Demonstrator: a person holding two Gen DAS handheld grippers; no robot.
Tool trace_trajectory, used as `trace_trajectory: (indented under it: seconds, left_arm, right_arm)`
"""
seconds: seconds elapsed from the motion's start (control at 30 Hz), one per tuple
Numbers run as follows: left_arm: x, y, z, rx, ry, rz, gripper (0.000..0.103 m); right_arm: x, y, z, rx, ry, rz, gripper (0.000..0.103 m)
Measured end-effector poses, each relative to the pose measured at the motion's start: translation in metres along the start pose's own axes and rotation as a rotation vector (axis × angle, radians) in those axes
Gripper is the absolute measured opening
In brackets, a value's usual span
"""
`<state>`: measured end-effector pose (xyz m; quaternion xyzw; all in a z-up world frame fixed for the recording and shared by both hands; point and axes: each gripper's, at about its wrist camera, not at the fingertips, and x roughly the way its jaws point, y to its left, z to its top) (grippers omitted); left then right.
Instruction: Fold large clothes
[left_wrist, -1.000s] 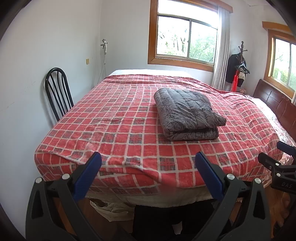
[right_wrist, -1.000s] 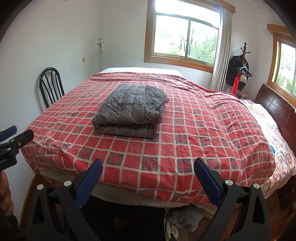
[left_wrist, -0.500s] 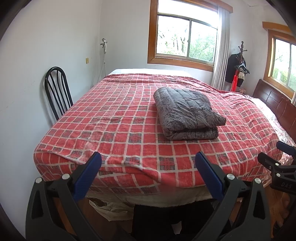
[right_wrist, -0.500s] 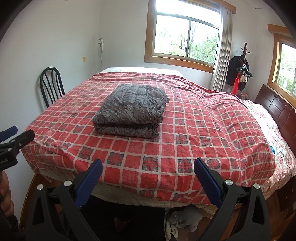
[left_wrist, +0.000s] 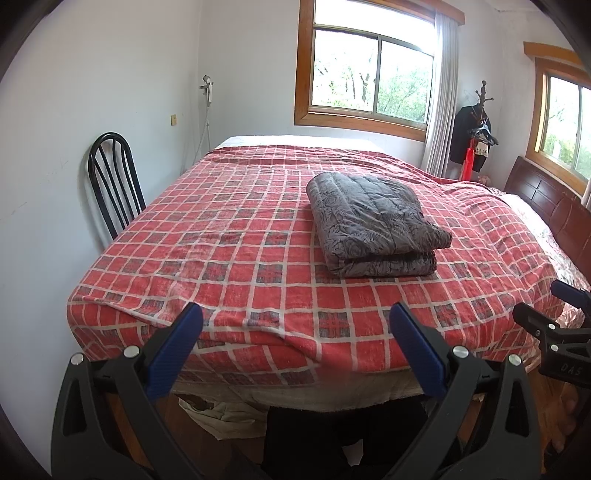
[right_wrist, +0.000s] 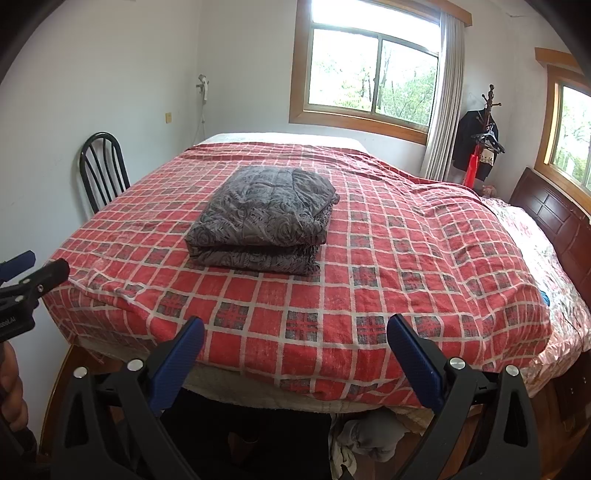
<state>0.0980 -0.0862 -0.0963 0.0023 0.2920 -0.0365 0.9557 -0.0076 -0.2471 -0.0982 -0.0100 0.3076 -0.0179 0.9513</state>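
Observation:
A grey patterned quilted garment (left_wrist: 373, 225) lies folded in a neat stack on the red plaid bedspread (left_wrist: 236, 258); it also shows in the right wrist view (right_wrist: 262, 218). My left gripper (left_wrist: 295, 325) is open and empty, held back from the foot edge of the bed. My right gripper (right_wrist: 295, 336) is open and empty too, also short of the bed edge. Each gripper shows at the edge of the other's view: the right gripper (left_wrist: 554, 317) and the left gripper (right_wrist: 26, 273).
A black metal chair (left_wrist: 110, 177) stands by the left wall. A dark wooden headboard (left_wrist: 554, 206) runs along the right. A coat stand (right_wrist: 484, 136) with dark clothes is in the far corner. Loose cloth (right_wrist: 369, 435) lies on the floor under the bed.
Both views have drifted very slightly; the folded garment and both open grippers stay as they were.

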Motion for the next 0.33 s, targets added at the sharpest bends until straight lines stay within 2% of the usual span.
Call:
trace_trajectory:
  seconds: [0.33]
  left_arm:
    - [0.0005,0.0023,-0.0013,-0.006,-0.005,0.006,0.1]
  right_arm:
    - [0.0003,-0.0002,0.0004,0.002,0.0,0.003,0.099]
